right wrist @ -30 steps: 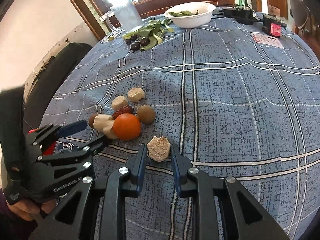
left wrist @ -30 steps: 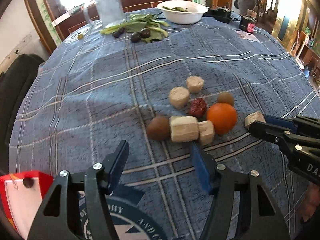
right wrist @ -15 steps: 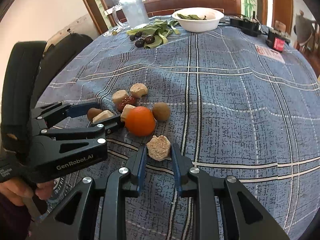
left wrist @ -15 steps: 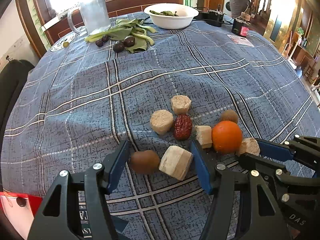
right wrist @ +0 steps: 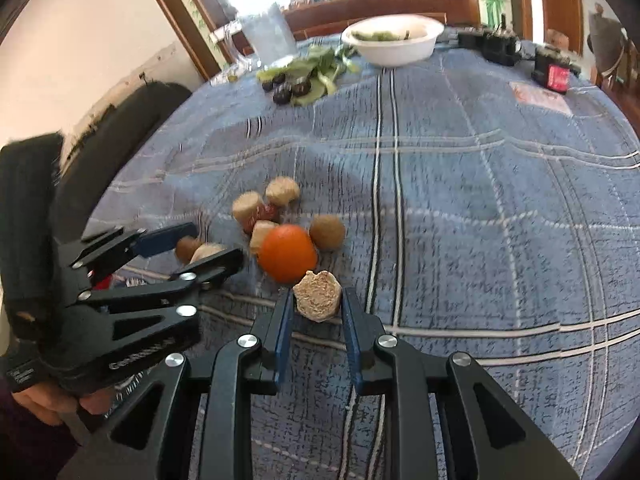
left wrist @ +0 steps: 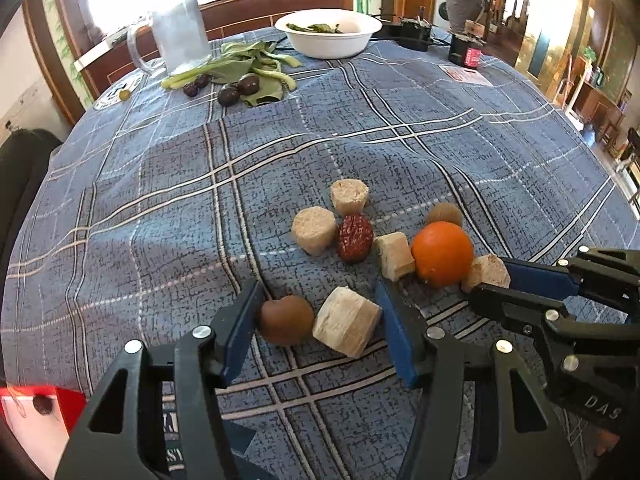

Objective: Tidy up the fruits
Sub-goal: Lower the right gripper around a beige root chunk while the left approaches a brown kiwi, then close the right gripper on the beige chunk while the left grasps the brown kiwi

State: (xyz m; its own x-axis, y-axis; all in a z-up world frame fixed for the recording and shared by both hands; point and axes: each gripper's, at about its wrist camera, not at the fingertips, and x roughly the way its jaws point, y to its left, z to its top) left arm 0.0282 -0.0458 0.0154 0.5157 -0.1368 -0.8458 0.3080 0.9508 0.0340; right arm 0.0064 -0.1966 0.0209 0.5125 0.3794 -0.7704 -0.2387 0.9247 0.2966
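Blue plaid cloth covers the desk [left wrist: 160,184], where the fruits cluster near its front edge. The left claw [left wrist: 316,320] is spread around a smooth brown round fruit [left wrist: 285,319] and a pale beige cut chunk [left wrist: 346,326], lying side by side. The right claw [right wrist: 316,312] pinches another beige fibrous chunk [right wrist: 318,295], just beside the round orange [right wrist: 287,253].

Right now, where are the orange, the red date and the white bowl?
orange [left wrist: 442,252]: left wrist view, middle of its peel.
red date [left wrist: 354,237]: left wrist view, middle of its wrinkled skin.
white bowl [left wrist: 328,42]: left wrist view, its outer wall.
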